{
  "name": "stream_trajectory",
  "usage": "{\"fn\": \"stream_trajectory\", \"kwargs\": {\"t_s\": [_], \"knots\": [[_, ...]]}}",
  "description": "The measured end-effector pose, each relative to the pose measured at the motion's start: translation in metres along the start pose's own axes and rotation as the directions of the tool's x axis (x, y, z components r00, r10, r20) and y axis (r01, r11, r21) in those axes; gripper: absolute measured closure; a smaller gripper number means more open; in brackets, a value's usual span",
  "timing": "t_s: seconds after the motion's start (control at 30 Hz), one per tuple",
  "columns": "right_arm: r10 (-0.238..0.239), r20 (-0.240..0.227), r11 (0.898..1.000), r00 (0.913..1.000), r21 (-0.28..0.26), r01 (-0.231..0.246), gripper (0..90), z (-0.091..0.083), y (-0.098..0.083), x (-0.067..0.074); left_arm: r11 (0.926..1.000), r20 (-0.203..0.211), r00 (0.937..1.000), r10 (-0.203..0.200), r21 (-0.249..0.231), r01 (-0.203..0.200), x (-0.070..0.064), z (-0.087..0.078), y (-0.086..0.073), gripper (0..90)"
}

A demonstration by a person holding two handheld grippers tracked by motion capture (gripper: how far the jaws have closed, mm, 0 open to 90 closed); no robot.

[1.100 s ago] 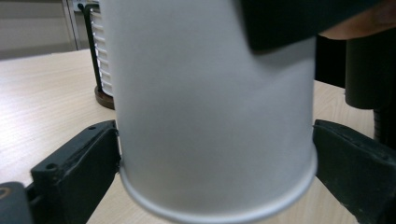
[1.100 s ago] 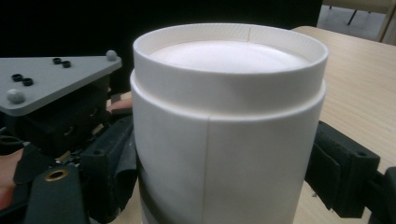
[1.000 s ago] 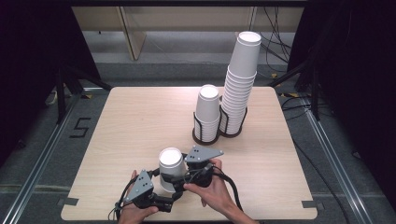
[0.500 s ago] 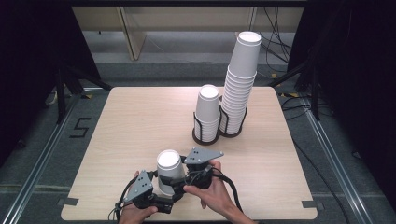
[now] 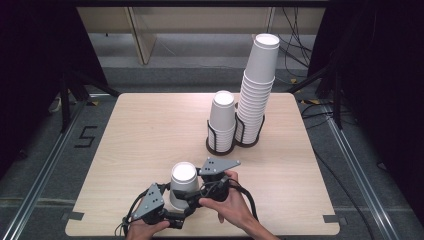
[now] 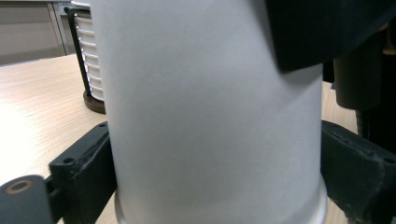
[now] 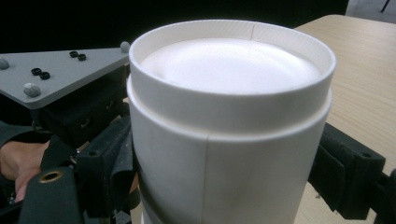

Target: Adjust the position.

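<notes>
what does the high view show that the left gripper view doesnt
High view: the whole table, the tall stack and the short stack at full height in their racks, and the closed top of the upturned cup. Left gripper view: close up, the left tongs, whose jaws have just been closing, pressed on that cup's sides near its rim. Both: the cup, the wooden table, a racked stack behind.

Your pale wooden bench [image 5: 140,130] carries an upside-down white paper cup [image 5: 183,184] near your edge and two black wire holders [image 5: 220,146] of stacked cups toward the back right.
</notes>
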State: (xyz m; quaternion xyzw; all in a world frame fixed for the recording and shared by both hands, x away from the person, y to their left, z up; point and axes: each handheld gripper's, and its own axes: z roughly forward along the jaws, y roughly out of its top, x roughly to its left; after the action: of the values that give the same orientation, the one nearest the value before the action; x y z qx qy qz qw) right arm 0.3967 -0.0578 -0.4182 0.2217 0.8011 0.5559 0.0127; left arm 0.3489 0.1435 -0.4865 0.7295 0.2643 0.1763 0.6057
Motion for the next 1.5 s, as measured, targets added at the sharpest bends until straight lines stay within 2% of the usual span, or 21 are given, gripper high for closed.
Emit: {"fn": "stream_trajectory", "kwargs": {"t_s": [0.17,0.27,0.3,0.37,0.53,0.57,0.6,0.67,0.77,0.8,0.83,0.87,0.9,0.93,1.0,1.03,1.13,1.2,1.23,1.47,1.5], "knots": [[0.000,-0.006,0.999,1.0000,0.038,0.000,16.6,-0.004,0.003,-0.002,0.9990,0.010,0.9993,0.036,0.027,-0.036,-0.002,0.001,0.000,9.1],[0.009,-0.023,0.998,0.9997,0.059,-0.007,15.6,-0.009,0.007,-0.003,0.9957,0.014,0.9979,0.064,0.066,-0.065,-0.004,0.000,0.001,9.5],[-0.006,-0.014,0.997,0.9999,0.073,0.007,15.6,-0.013,0.009,-0.005,0.9909,0.021,0.9956,0.091,0.097,-0.093,-0.006,0.001,0.001,9.6],[-0.008,-0.031,0.996,0.9995,0.085,0.010,15.6,-0.017,0.012,-0.006,0.9904,0.020,0.9953,0.095,0.099,-0.097,-0.007,0.001,0.001,9.8],[-0.045,-0.040,0.990,0.9982,0.131,0.050,15.7,-0.028,0.016,-0.006,0.9685,0.050,0.9845,0.168,0.178,-0.174,-0.009,0.000,0.002,9.9],[-0.050,-0.046,0.989,0.9977,0.139,0.056,15.7,-0.030,0.016,-0.006,0.9685,0.050,0.9845,0.168,0.178,-0.174,-0.009,0.000,0.002,9.9],[-0.061,-0.046,0.985,0.9971,0.158,0.067,15.7,-0.031,0.015,-0.006,0.9577,0.056,0.9793,0.194,0.205,-0.202,-0.009,0.000,0.002,9.9],[-0.064,-0.050,0.982,0.9967,0.172,0.072,15.8,-0.032,0.015,-0.005,0.9541,0.060,0.9767,0.206,0.209,-0.214,-0.010,0.000,0.002,9.9],[-0.082,-0.056,0.976,0.9950,0.198,0.092,15.8,-0.033,0.012,-0.006,0.9375,0.076,0.9713,0.225,0.254,-0.237,-0.011,-0.001,0.002,9.9],[-0.076,-0.062,0.971,0.9952,0.223,0.087,15.8,-0.032,0.009,-0.005,0.9276,0.084,0.9669,0.241,0.273,-0.255,-0.013,0.000,0.001,9.9],[-0.076,-0.062,0.971,0.9952,0.223,0.087,15.8,-0.032,0.009,-0.005,0.9276,0.084,0.9669,0.241,0.273,-0.255,-0.013,0.000,0.001,9.9],[-0.065,-0.073,0.967,0.9952,0.240,0.081,15.8,-0.031,0.007,-0.005,0.9167,0.102,0.9601,0.260,0.286,-0.279,-0.013,0.001,0.001,9.9],[-0.065,-0.073,0.967,0.9952,0.240,0.081,15.8,-0.031,0.007,-0.005,0.9167,0.102,0.9601,0.260,0.286,-0.279,-0.013,0.001,0.001,9.9],[-0.073,-0.083,0.962,0.9939,0.258,0.092,16.0,-0.029,0.005,-0.004,0.9094,0.112,0.9569,0.268,0.298,-0.290,-0.015,0.001,0.001,9.9],[-0.073,-0.090,0.959,0.9933,0.267,0.094,16.3,-0.029,0.004,-0.004,0.9108,0.118,0.9571,0.265,0.295,-0.288,-0.016,0.002,0.001,9.9],[-0.074,-0.101,0.955,0.9922,0.280,0.100,19.4,-0.028,0.002,-0.003,0.9057,0.130,0.9530,0.274,0.299,-0.301,-0.016,0.001,0.001,9.8],[-0.088,-0.107,0.952,0.9904,0.283,0.115,22.6,-0.027,0.001,-0.003,0.9071,0.132,0.9520,0.276,0.292,-0.304,-0.015,0.001,0.000,9.4],[-0.066,-0.112,0.956,0.9915,0.278,0.095,23.6,-0.030,0.003,-0.004,0.9312,0.126,0.9629,0.239,0.252,-0.264,-0.014,0.001,0.000,6.8],[-0.066,-0.112,0.956,0.9915,0.278,0.095,23.6,-0.030,0.003,-0.004,0.9312,0.126,0.9629,0.239,0.252,-0.264,-0.014,0.001,0.000,6.0],[-0.011,-0.119,0.984,0.9928,0.175,0.032,24.8,-0.044,0.012,-0.013,0.9807,0.087,0.9801,0.178,0.065,-0.184,-0.010,-0.002,0.001,3.2],[0.000,-0.119,0.986,0.9929,0.164,0.020,24.8,-0.046,0.013,-0.014,0.9807,0.087,0.9801,0.178,0.065,-0.184,-0.010,-0.002,0.001,2.5]]}}
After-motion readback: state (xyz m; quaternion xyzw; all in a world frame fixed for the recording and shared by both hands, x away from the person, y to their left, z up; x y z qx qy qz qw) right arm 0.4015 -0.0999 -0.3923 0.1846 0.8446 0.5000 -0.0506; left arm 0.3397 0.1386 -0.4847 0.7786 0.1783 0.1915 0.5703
